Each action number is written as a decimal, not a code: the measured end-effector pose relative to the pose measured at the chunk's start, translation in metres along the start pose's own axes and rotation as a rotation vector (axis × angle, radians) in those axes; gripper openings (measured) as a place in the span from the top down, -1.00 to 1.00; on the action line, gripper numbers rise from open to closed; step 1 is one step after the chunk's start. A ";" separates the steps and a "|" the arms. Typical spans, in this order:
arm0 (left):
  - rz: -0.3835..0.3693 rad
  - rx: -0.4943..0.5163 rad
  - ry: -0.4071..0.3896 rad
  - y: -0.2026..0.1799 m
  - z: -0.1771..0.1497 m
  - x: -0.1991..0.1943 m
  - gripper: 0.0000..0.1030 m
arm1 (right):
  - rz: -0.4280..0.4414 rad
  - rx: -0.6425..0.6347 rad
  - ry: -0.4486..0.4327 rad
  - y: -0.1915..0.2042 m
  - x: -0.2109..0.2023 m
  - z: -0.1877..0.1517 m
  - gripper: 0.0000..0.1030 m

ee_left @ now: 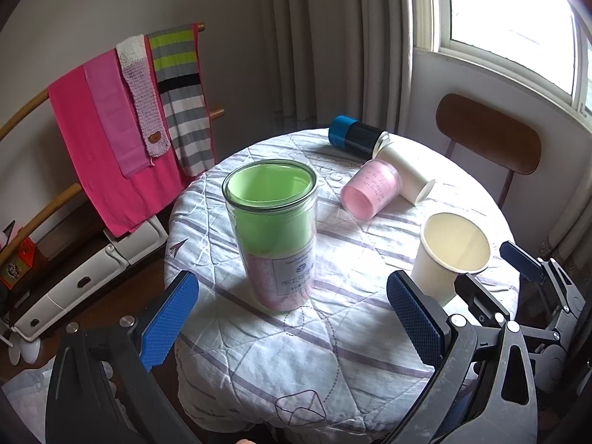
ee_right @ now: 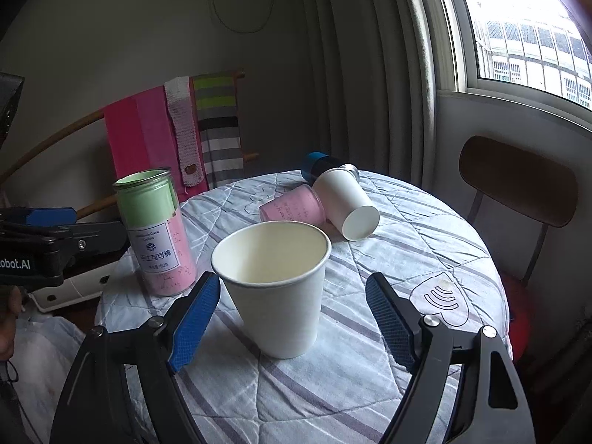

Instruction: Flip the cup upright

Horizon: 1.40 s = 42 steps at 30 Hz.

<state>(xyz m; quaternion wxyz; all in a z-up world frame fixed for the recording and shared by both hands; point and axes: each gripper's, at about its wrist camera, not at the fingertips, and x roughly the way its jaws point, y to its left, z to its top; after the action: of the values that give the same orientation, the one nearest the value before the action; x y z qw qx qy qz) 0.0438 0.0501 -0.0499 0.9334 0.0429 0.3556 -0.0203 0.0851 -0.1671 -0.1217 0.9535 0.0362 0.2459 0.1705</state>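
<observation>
Round quilted table (ee_right: 425, 259) holds a paper cup (ee_right: 275, 288) already upright between the wide-open, empty right gripper (ee_right: 292, 318) (left gripper (ee_left: 292, 318) equally open, empty), so next likely the pink cup (ee_right: 292, 209) on its side at twelve o'clock.

A glass jar (ee_left: 272, 235) with a green and pink lining stands upright toward the left edge of the round quilt-covered table (ee_left: 333, 351). Beyond the far edge stand a wooden chair (ee_left: 488, 133), curtains (ee_left: 325, 37) and a rack hung with pink and striped towels (ee_left: 125, 111).
</observation>
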 end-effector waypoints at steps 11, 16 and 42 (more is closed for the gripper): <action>-0.022 0.005 -0.054 -0.013 -0.003 -0.041 -1.00 | -0.066 0.026 0.083 -0.004 -0.043 0.028 -0.60; -0.028 -0.002 -0.092 -0.022 0.000 -0.064 -1.00 | -0.039 0.071 0.164 -0.012 -0.057 0.050 -0.60; -0.034 0.025 -0.203 -0.048 0.007 -0.097 -1.00 | -0.083 0.001 0.076 -0.012 -0.091 0.065 -0.60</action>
<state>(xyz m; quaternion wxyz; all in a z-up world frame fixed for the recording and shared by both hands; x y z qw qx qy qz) -0.0276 0.0021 0.0168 0.9636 0.0461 0.2595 -0.0445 0.0451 -0.2091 -0.0248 0.9496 0.0198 0.2834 0.1322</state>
